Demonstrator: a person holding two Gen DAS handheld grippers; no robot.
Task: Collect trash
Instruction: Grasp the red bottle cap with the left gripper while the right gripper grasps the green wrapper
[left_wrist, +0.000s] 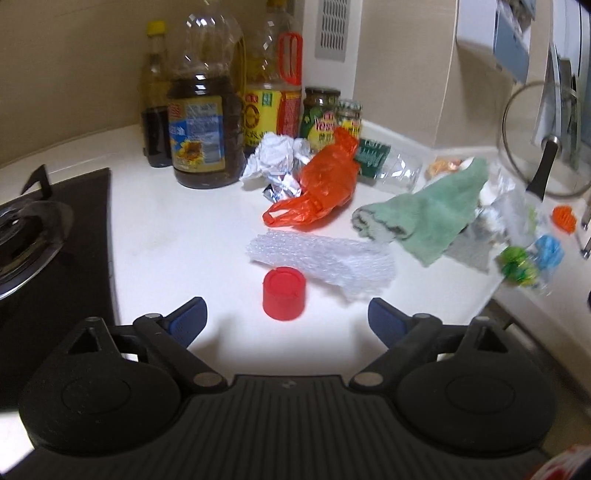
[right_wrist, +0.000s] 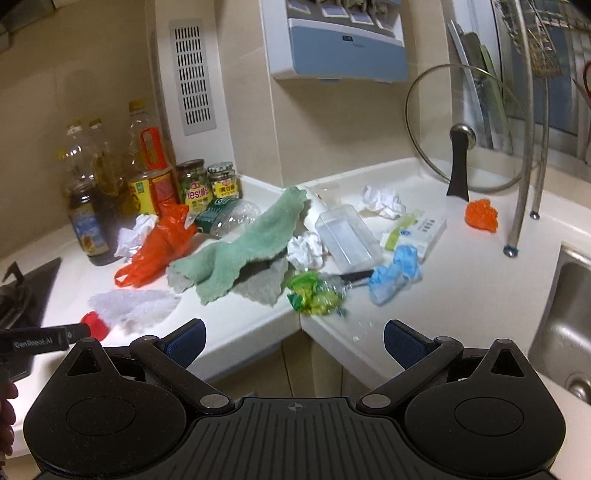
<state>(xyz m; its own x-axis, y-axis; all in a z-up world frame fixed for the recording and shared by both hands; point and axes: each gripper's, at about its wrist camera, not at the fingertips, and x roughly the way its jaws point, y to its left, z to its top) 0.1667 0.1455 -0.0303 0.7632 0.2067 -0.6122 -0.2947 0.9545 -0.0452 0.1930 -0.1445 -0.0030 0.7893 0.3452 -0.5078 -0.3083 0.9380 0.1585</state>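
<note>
Your white counter (left_wrist: 177, 236) is crowded. Oil bottles (left_wrist: 201, 122) and two jars (left_wrist: 319, 110) stand against the back wall, with the stove (left_wrist: 51, 251) off to the left and the sink (right_wrist: 569, 314) at the far right. A glass lid (right_wrist: 461, 129) leans upright in the corner behind the litter. A green cloth (right_wrist: 243, 243) sprawls across the middle, draped over other things, with its far end touching an empty clear bottle (right_wrist: 229, 218) lying on its side.

The trash lies all around it. A red cap (left_wrist: 284, 295) stands on the counter just ahead of your left gripper (left_wrist: 286, 321), touching nothing but close to a sheet of bubble wrap (left_wrist: 325, 266) behind it. Beyond that lie an orange bag (left_wrist: 321, 184), crumpled, and a paper wad (left_wrist: 273, 155) beside it. A green wrapper (right_wrist: 314, 293) sits at the counter's front edge ahead of your right gripper (right_wrist: 293, 343), with a blue glove (right_wrist: 395, 273) just to its right. A clear tub (right_wrist: 349, 240) lies open, and looks empty.

Both grippers have their fingers spread wide, holding nothing.
</note>
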